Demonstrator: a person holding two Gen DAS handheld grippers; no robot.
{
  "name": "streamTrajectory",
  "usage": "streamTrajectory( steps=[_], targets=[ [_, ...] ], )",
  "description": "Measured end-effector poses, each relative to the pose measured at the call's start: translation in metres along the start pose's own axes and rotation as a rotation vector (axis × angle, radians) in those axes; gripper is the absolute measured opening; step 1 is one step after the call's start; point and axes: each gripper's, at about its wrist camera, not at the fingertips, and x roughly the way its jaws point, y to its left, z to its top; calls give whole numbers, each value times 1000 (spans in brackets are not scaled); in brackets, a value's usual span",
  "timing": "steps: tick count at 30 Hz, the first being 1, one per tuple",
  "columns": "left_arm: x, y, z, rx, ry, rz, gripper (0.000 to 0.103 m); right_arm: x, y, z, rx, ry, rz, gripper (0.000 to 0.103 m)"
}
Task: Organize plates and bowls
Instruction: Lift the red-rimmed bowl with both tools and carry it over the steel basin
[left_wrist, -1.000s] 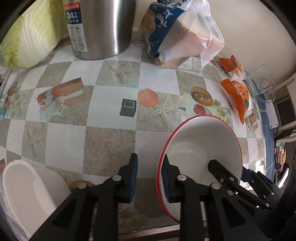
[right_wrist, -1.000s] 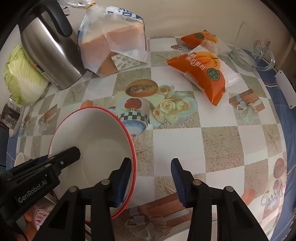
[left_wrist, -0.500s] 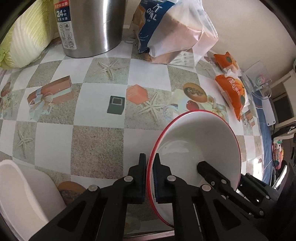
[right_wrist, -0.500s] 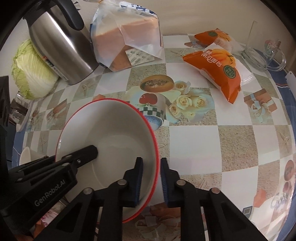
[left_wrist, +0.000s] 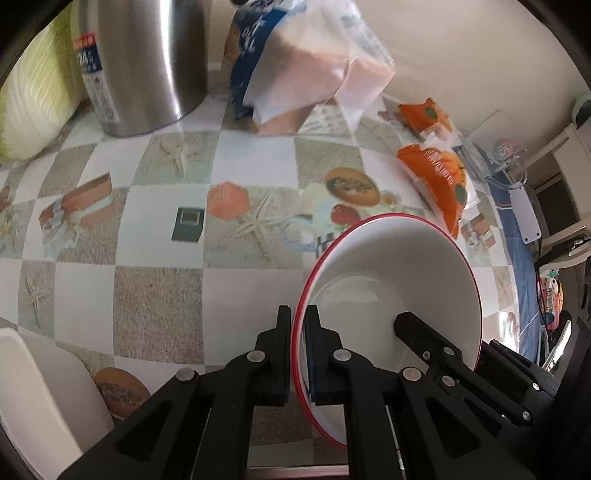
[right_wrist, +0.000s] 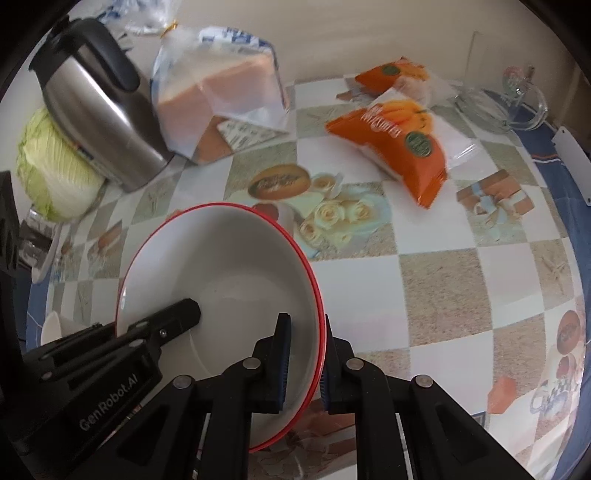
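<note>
From my left wrist camera, my left gripper (left_wrist: 298, 347) is clamped on the near left rim of a round white bowl with a red edge (left_wrist: 391, 288), one finger outside the wall and one inside. The bowl sits tilted over the table (left_wrist: 159, 295), which wears a checkered cloth printed with starfish and gift boxes. My right gripper (left_wrist: 476, 363) reaches into the bowl from the right, its inner finger lying against the white interior. A white dish (left_wrist: 40, 402) shows at the lower left edge. Farther back stand a brushed-steel kettle (left_wrist: 147, 66), a pale green cabbage (left_wrist: 33, 99), a bagged loaf of sliced bread (left_wrist: 310, 70) and an orange snack packet (left_wrist: 436, 181).

From my right wrist camera, my right gripper (right_wrist: 306, 363) grasps the bowl's (right_wrist: 221, 266) right rim, blue-padded fingers pinching the wall from inside and outside. My left gripper (right_wrist: 155, 332) holds the opposite side at lower left. Whether the bowl's base touches the table I cannot tell. Behind it lie the kettle (right_wrist: 99, 107), cabbage (right_wrist: 51, 170), bread bag (right_wrist: 218, 103), orange packet (right_wrist: 399, 147) and a clear glass jug (right_wrist: 506, 107) at the far right.
</note>
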Motion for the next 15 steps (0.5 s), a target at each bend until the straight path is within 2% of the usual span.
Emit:
streamTrajectory(
  steps=[7, 15],
  targets=[
    [-32, -2, 4, 5, -71, -11, 7, -29, 3, 6, -15, -61, 4, 15],
    [-67, 12, -9, -53, -129, -13, 7, -56, 28, 0, -73, -93, -6, 15]
  ],
)
